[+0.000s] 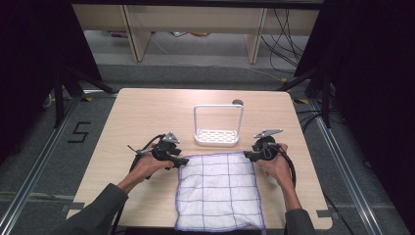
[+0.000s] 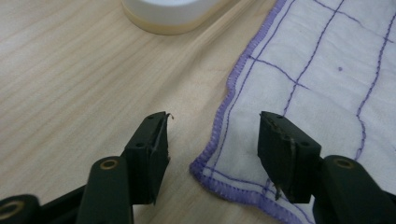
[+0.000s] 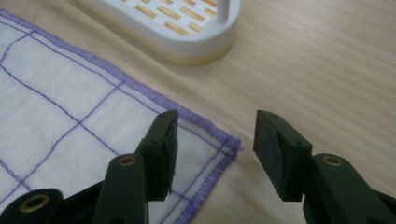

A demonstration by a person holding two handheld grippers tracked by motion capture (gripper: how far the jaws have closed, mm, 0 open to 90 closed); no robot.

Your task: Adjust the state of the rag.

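Note:
A white cloth (image 1: 219, 191) with purple grid lines and a purple hem lies flat on the table's near half. My left gripper (image 1: 185, 161) is at the cloth's far left corner (image 2: 203, 163), jaws open and straddling that corner just above it. My right gripper (image 1: 247, 155) is at the far right corner (image 3: 229, 142), jaws open, one finger (image 3: 161, 149) over the cloth and the other over bare wood. Neither pair of pads presses the cloth.
A white slotted rack (image 1: 218, 126) with an upright wire frame stands just beyond the cloth, its base rim showing in the left gripper view (image 2: 163, 14) and right gripper view (image 3: 187, 32). A small dark knob (image 1: 238, 103) sits behind it. Light wooden table (image 1: 147, 117).

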